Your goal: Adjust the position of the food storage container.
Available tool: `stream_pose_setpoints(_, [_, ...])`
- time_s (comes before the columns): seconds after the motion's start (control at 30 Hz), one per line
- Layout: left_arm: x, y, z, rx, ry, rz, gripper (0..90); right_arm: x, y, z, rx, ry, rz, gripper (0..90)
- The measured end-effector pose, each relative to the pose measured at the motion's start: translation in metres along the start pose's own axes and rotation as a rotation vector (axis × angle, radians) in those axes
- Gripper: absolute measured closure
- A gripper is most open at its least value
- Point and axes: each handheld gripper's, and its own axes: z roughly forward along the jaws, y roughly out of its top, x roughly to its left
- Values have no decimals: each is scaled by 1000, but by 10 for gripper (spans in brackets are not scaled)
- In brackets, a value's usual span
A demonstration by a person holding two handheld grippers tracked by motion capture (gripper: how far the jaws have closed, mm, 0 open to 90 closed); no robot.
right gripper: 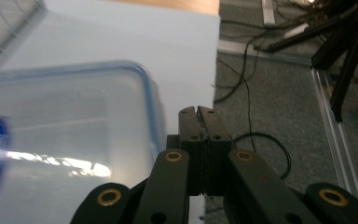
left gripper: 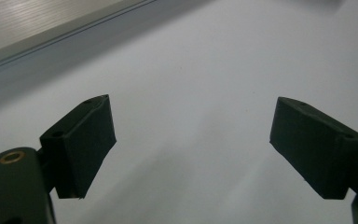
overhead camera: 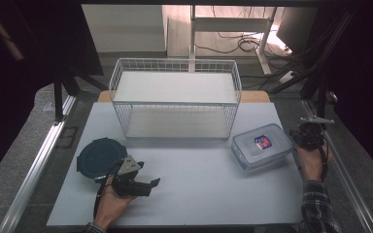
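A: What is on the left?

B: The left hand-held gripper [overhead camera: 143,177] rests low on the white counter [overhead camera: 194,189], jaws wide apart with nothing between them. Just behind it lies a dark round lid [overhead camera: 100,156], flat on the counter.

A: And moving right?

B: Farther back than both grippers, mid-counter, stands a white wire basket [overhead camera: 175,99], with nothing in it. To the right of it, just left of the right hand-held gripper [overhead camera: 305,133], sits a clear rectangular container [overhead camera: 262,145] with a blue-edged lid and a red and blue label. That gripper's jaws are pressed fully together on nothing, at the counter's right edge beside the box.

A: What would doing this step well take?

B: Likely, spreading the right jaws before meeting the box, then closing squarely across its rim or a short side so the smooth plastic does not slip, and lifting it level toward the basket.
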Motion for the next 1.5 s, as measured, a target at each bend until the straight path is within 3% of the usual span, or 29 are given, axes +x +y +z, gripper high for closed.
stream_pose_setpoints(0.2, [-1, -1, 3, 14, 2, 10, 136, -5, -3, 12, 57, 55, -1, 888])
stream_pose_setpoints(0.3, [-1, 0, 3, 13, -2, 6, 136, -2, -5, 10, 64, 80, 15, 889])
stream_pose_setpoints(0.33, [-1, 0, 4, 17, -6, 5, 136, 6, -7, 8, 62, 120, 11, 889])
stream_pose_setpoints(0.4, [-2, 0, 5, 21, -5, 6, 136, 10, -8, 7, 63, 127, 4, 889])
stream_pose_setpoints(0.5, [-4, 1, 6, 28, 4, 1, 153, 33, -13, 1, 58, 200, -18, 889])
stream_pose_setpoints(0.53, [-4, 1, 6, 28, 4, 1, 163, 33, -13, 1, 58, 200, -18, 889])
stream_pose_setpoints(0.57, [-4, 2, 5, 32, 10, -7, 174, 44, -15, -3, 56, 238, -30, 888])
stream_pose_setpoints(0.73, [-5, 4, 4, 43, 11, -23, 180, 69, -20, -9, 54, 299, -59, 888])
stream_pose_setpoints(0.77, [-5, 4, 4, 44, 10, -27, 177, 84, -23, -13, 55, 326, -82, 888])
stream_pose_setpoints(0.9, [-2, 4, 3, 52, 11, -43, 175, 111, -26, -18, 52, 375, -113, 888])
stream_pose_setpoints(1.07, [1, 3, 1, 68, 44, -37, 204, 151, -32, -25, 71, 430, -162, 888])
stream_pose_setpoints(1.3, [12, -4, -20, 55, 93, -37, 235, 205, -37, -37, 68, 475, -231, 887])
stream_pose_setpoints(1.43, [10, -8, -29, 28, 76, -10, 223, 222, -42, -43, 56, 482, -250, 887])
stream_pose_setpoints(1.5, [6, -9, -30, 28, 64, 7, 209, 222, -44, -46, 51, 477, -257, 867])
